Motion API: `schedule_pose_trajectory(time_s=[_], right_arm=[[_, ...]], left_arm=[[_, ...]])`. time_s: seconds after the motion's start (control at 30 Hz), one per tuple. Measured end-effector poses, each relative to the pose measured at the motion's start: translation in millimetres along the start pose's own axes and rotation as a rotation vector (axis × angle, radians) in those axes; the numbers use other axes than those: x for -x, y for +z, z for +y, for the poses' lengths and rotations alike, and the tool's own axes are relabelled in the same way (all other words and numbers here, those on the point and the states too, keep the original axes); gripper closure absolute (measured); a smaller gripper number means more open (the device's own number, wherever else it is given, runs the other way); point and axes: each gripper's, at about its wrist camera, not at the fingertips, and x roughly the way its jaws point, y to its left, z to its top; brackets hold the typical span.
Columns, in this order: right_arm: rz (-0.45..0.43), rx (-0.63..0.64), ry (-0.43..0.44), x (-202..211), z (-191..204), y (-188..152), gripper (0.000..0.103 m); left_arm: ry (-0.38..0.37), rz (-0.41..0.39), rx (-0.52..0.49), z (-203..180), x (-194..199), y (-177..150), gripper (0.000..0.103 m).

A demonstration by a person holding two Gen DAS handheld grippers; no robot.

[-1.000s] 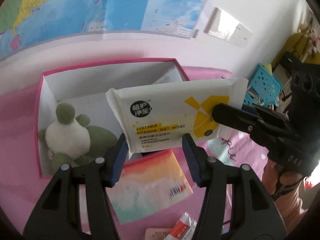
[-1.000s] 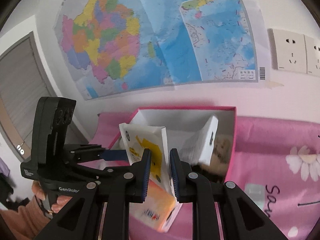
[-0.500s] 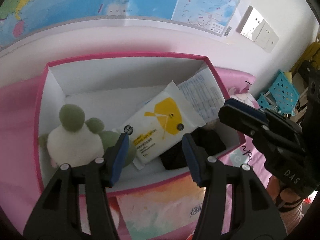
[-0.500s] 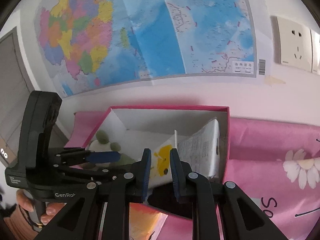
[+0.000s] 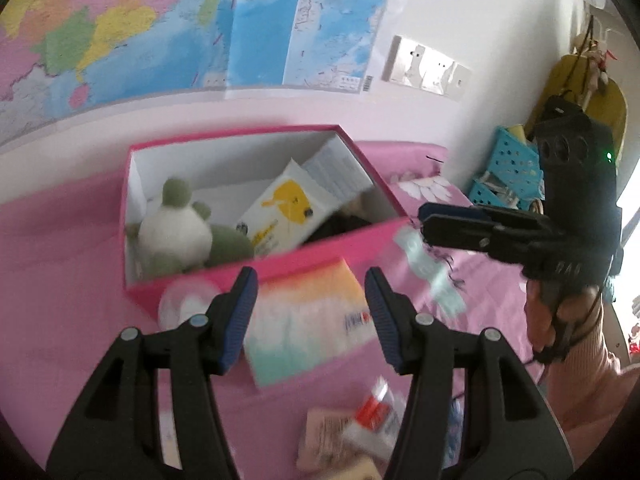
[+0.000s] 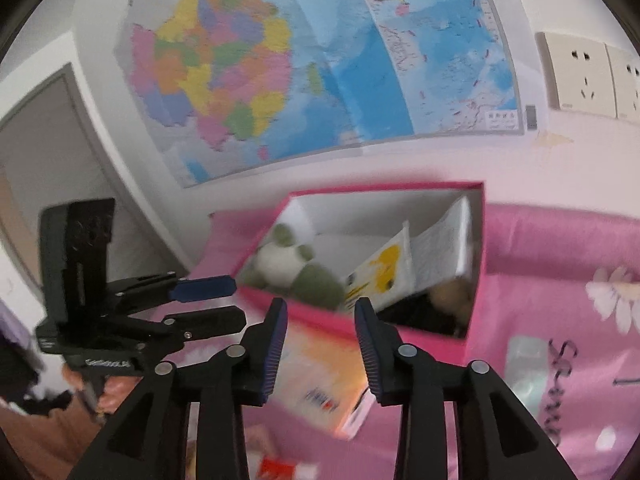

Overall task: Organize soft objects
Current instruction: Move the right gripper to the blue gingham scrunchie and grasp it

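Note:
A pink box with white inside stands on the pink cloth. In it lie a green and white plush frog, a yellow and white wet wipes pack leaning on a second white pack, and something dark. My left gripper is open and empty above an orange and teal tissue pack in front of the box. My right gripper is open and empty just before the box; the wipes pack and the frog show beyond it.
Small packets lie on the cloth near the front. A translucent packet lies right of the box. Blue baskets stand at the far right. A wall map and sockets are behind.
My right gripper carried the wipes pack into the box, let it go and opened. Both grippers have drawn back from the box.

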Motion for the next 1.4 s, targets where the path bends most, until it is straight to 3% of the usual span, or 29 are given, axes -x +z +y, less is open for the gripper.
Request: schedule_pose_trajectory(time_s=[0.27,0.4,0.67,0.9,0.93,1.0,1.03,1.07,1.4], right_arm=[[0.097,-0.017,0.087,28.9,18.5,-57.4,0.056],[0.181,-0.047,0.055,39.7,16.8,-100.6,0.050],[0.331,-0.132,-0.008,30.2,2.5,-166.8,0.050],[0.363,-0.090,-0.017,18.2,9.9,-184.7,0.050],[0.361,-0.073,-0.014,17.5,11.6,-185.1,0.051],[0.361,-0.067,-0.009,16.3,12.9,-185.0,0.067],[0.365,-0.068,-0.009,15.3,11.9,-186.0,0.083],[0.366,-0.069,-0.008,14.6,11.0,-186.7,0.088],[0.186,-0.030,-0.008,46.3,19.0,-150.3,0.093]], left_arm=[[-0.038,0.067,0.011,-6.6,10.5,-56.8,0.045],[-0.088,0.122,-0.036,-27.4,2.4,-78.6,0.045],[-0.154,0.213,-0.111,-67.2,-18.7,-110.7,0.046],[-0.166,0.256,-0.104,-73.1,-26.0,-125.2,0.045],[-0.167,0.262,-0.102,-73.1,-27.2,-126.1,0.046],[-0.172,0.270,-0.097,-72.9,-28.8,-128.1,0.046],[-0.178,0.275,-0.093,-72.4,-29.5,-128.5,0.046],[-0.187,0.280,-0.088,-72.3,-30.5,-129.4,0.046],[-0.290,0.302,-0.089,-85.3,-41.7,-120.8,0.046]])
